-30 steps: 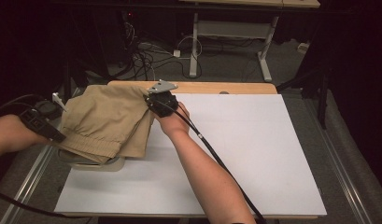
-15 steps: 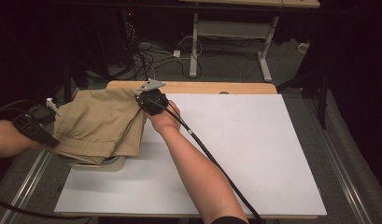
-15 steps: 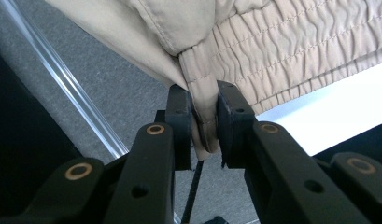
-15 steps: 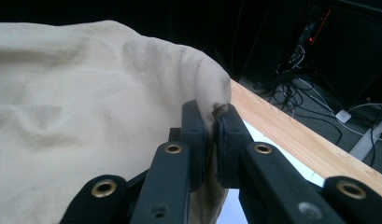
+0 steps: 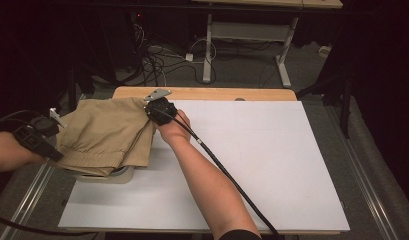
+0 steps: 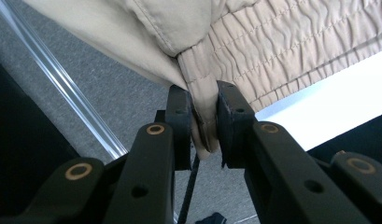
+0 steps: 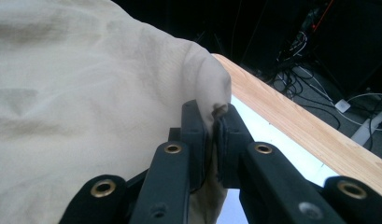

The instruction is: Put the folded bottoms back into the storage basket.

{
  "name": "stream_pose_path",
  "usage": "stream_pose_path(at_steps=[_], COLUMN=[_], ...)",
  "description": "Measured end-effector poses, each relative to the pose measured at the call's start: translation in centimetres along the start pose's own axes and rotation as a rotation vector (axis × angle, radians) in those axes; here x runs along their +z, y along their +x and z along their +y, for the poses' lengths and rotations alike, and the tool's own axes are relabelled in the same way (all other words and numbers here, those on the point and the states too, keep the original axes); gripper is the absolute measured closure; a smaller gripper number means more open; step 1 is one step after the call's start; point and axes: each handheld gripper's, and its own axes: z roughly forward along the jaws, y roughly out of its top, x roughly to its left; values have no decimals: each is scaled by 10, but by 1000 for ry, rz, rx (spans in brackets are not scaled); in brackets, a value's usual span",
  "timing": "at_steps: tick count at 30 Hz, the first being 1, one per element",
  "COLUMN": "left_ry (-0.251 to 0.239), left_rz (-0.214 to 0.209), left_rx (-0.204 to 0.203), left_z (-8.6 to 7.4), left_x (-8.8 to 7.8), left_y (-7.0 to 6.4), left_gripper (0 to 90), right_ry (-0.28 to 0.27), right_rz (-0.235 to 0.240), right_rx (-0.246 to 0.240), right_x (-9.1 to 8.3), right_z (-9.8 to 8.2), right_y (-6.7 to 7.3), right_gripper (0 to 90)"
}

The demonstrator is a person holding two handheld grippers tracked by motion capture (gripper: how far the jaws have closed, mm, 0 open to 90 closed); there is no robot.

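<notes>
A pair of tan shorts (image 5: 104, 135) lies folded at the left end of the white board (image 5: 252, 150), partly hanging over its left edge. My left gripper (image 5: 54, 131) is shut on the elastic waistband (image 6: 205, 116) at the garment's left side. My right gripper (image 5: 151, 111) is shut on a far corner of the cloth (image 7: 212, 109), near the wooden table edge. In the left gripper view the gathered waistband (image 6: 291, 42) spreads up to the right. The right gripper view has smooth tan cloth (image 7: 76, 107) across its left half.
A wooden table strip (image 5: 207, 93) borders the board's far side. Under the shorts sits a pale round-cornered object (image 5: 119, 175). Cables and a white table frame (image 5: 242, 45) lie on the floor beyond. A metal rail (image 5: 29, 200) runs along the left.
My right gripper has carried its corner of the shorts to the left and a little down, folding the cloth further over. The left gripper has stayed put.
</notes>
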Motion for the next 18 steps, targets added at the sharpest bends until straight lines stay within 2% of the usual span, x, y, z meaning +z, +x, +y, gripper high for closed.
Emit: stream_pose_path(at_steps=[7, 9, 12, 14, 16, 18], left_ry=[-18, -22, -34, -25, -19, -27], left_rz=[-12, -7, 21, 15, 3, 8], left_rx=[2, 5, -1, -3, 1, -7], left_z=[1, 1, 4, 5, 6, 5], left_x=[8, 8, 11, 13, 16, 18], left_y=[-5, -6, -6, -5, -6, -5], left_gripper=[747, 745, 741, 736, 728, 671], right_ry=[12, 13, 26, 33, 47, 58], right_rz=[-9, -9, -3, -1, 6, 24], right_rx=[-21, -15, 28, 31, 40, 50], right_x=[7, 9, 17, 19, 21, 19], right_z=[7, 7, 2, -1, -4, -6], right_y=[-5, -7, -11, -12, -13, -18], right_gripper=[839, 839, 838, 831, 797, 689])
